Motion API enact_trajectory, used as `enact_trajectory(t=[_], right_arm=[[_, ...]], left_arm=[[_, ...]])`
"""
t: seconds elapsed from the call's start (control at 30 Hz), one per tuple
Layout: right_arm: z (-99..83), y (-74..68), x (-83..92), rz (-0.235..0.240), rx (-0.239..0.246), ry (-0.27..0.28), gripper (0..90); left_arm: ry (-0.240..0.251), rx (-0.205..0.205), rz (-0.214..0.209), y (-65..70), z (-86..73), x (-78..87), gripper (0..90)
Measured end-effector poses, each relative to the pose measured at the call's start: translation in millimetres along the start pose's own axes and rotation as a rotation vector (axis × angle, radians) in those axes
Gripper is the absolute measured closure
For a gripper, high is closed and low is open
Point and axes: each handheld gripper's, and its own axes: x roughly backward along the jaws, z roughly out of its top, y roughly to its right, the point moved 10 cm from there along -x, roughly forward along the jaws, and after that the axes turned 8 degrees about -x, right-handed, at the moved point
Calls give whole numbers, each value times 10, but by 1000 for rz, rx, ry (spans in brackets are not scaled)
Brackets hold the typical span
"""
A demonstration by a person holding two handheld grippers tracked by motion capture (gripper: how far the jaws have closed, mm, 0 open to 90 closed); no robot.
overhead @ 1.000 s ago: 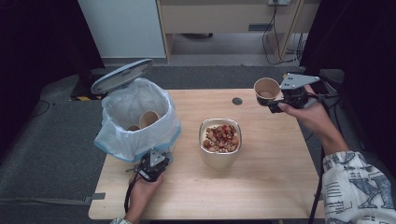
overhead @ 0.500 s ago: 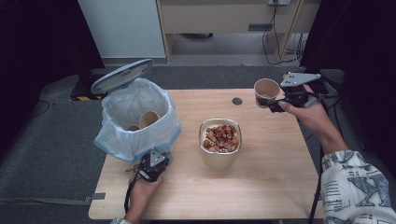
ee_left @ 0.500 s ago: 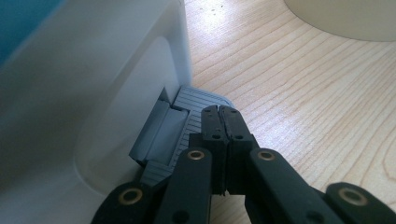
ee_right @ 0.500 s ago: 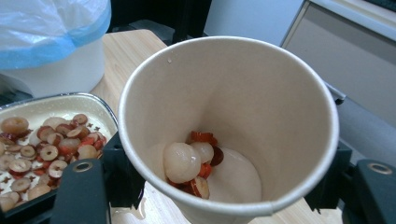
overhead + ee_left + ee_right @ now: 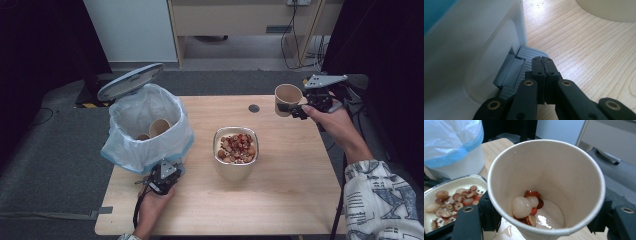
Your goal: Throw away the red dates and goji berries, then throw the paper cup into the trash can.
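Paper cup [image 5: 287, 98] sits clamped between the jaws of the right gripper [image 5: 295, 107], held above the table [image 5: 300, 200] at about two o'clock from the metal bowl [image 5: 236, 150]. In the right gripper view the cup [image 5: 546, 187] carries a few fruit pieces [image 5: 526, 207] and a little liquid at its bottom, so it is kept mouth-up, probably to keep the remainder from spilling before it is tipped into the bowl, which already holds similar fruit slices.

At the bowl's nine o'clock stands the white pedal bin [image 5: 150, 127], lined with a pale bag, its lid [image 5: 131, 81] swung up toward eleven o'clock. Two used cups [image 5: 159, 127] lie inside. The left gripper [image 5: 162, 176], at roughly five o'clock of the bin, has its jaws shut tight together with nothing between them; in the left gripper view its closed tips [image 5: 541, 63] rest on the grey foot pedal [image 5: 529, 60] at the bin's base. That press appears to be what props the lid open, leaving the bin ready to take the cup once it is emptied.
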Motion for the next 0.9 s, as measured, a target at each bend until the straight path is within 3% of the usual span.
enact_trajectory(t=[0.23, 0.9], right_arm=[[22, 2, 2, 9, -30, -7, 299], [188, -123, -113, 28, -36, -4, 298]], left_arm=[[0, 0, 0, 0, 0, 0, 884], [2, -2, 3, 4, 3, -1, 883]])
